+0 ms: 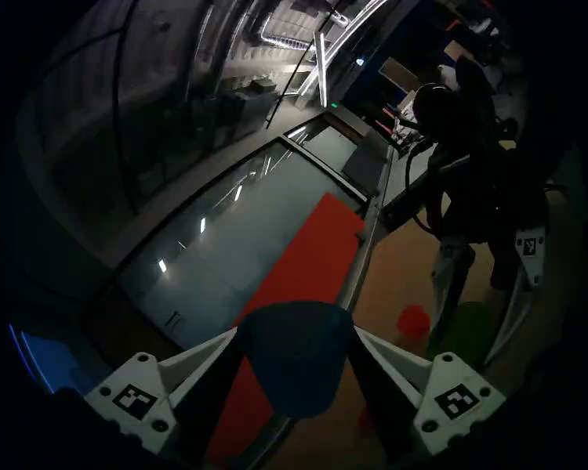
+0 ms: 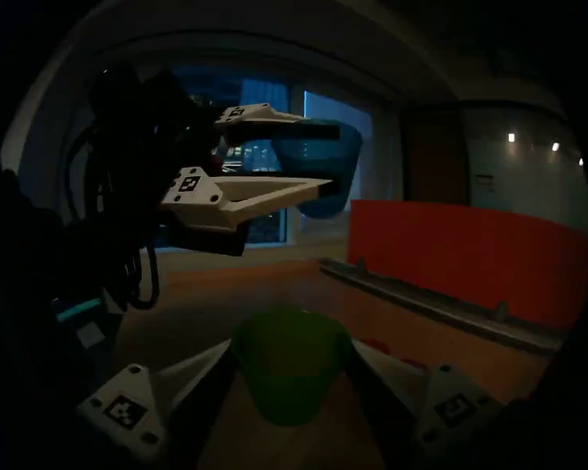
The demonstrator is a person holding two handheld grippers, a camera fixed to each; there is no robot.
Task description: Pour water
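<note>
Two light, stiff cups, probably plastic: left gripper [image 1: 295, 335] clenched on the blue cup [image 1: 298, 368], tipped above the green cup [image 2: 290, 376], itself clasped mid-wall by right gripper [image 2: 292, 346].

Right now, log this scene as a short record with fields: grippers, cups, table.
left gripper: shut on blue cup
right gripper: shut on green cup
cup positions: blue cup sits higher than green cup in the right gripper view
table: brown, with a red spot on it
water: too dark to tell
</note>
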